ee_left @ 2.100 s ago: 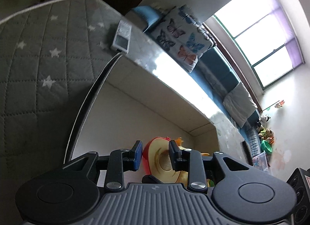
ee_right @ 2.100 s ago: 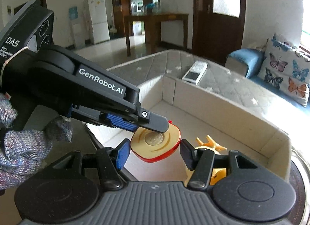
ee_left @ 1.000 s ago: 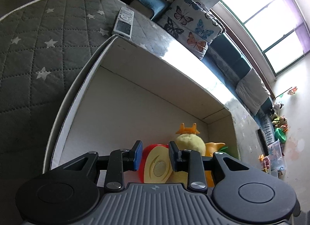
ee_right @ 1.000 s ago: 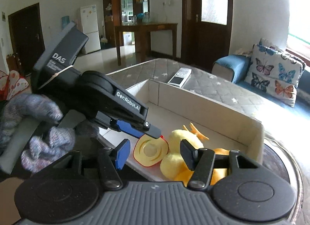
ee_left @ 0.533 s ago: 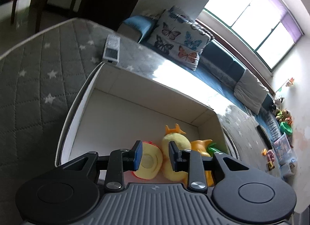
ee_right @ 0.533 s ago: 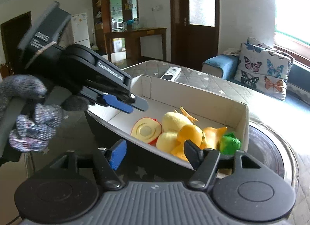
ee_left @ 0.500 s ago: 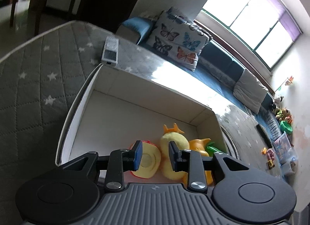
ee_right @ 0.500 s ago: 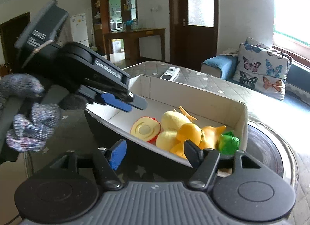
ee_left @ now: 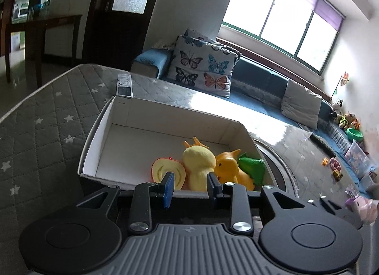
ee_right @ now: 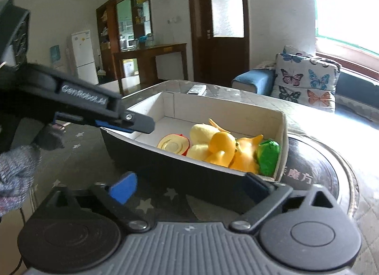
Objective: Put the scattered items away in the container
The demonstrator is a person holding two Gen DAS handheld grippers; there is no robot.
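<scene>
My left gripper [ee_left: 189,188] hangs just outside the near long wall of the container [ee_left: 99,137], its fingers [ee_left: 168,188] set a narrow gap apart with nothing between them. My right gripper [ee_right: 189,186] sits lower and farther back from the same wall, fingers [ee_right: 123,187] spread wide and empty.

The container is a shallow rectangular cardboard box, white inside and dark outside, resting on a grey quilted mattress [ee_left: 35,132] printed with small white stars. One end of the box lies beside a round dark disc [ee_right: 315,168] with pale characters on it. All the toys are bunched at that end of the box, and its other half shows bare white floor.

Nearest the middle lies a halved toy apple [ee_left: 168,172], red skin around a cream-yellow cut face with curved markings. Touching it is a pale yellow plush duck [ee_left: 197,163] with orange feet sticking up. An orange rubber duck [ee_left: 228,164] presses against the plush, and a crinkled green toy [ee_left: 252,166] is wedged in the corner beyond.

A white remote [ee_left: 124,84] lies on the mattress just past the box's far corner.
</scene>
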